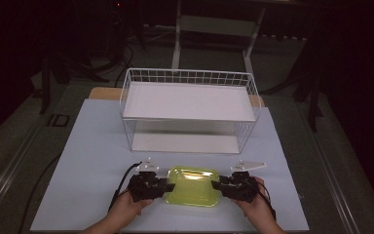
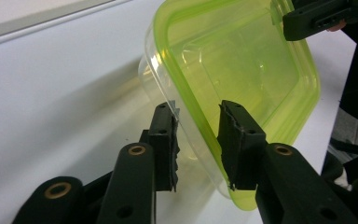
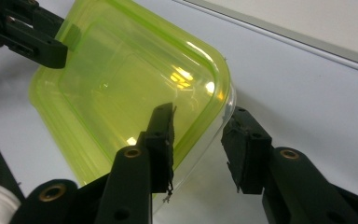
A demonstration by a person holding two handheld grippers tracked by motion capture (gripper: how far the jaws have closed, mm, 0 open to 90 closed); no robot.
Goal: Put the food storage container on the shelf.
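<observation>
Both claws are seen low in the high view, one on each side of a green box (image 1: 193,185). The left claw (image 1: 164,185) is at the box's left edge and the right claw (image 1: 217,185) is at its right edge. In the left gripper view the left claw (image 2: 196,140) is seen with its jaws apart, and the rim of the box (image 2: 242,70) runs between them. It cannot be told if the rim is touched yet. In the right gripper view the right claw (image 3: 198,144) is also held apart, with the rim of the box (image 3: 135,93) between its jaws.

The box is found at the bottom middle of the high view, on the white table (image 1: 92,146), just in front of a wire rack (image 1: 187,109). A green lid is seen on a clear tub.

The box looks empty, so it is thought to be light. The plastic looks thin and smooth, so it may bend a bit and may slip. The rim looks like the best place to be held, one side for each claw, so the box is kept flat.
</observation>
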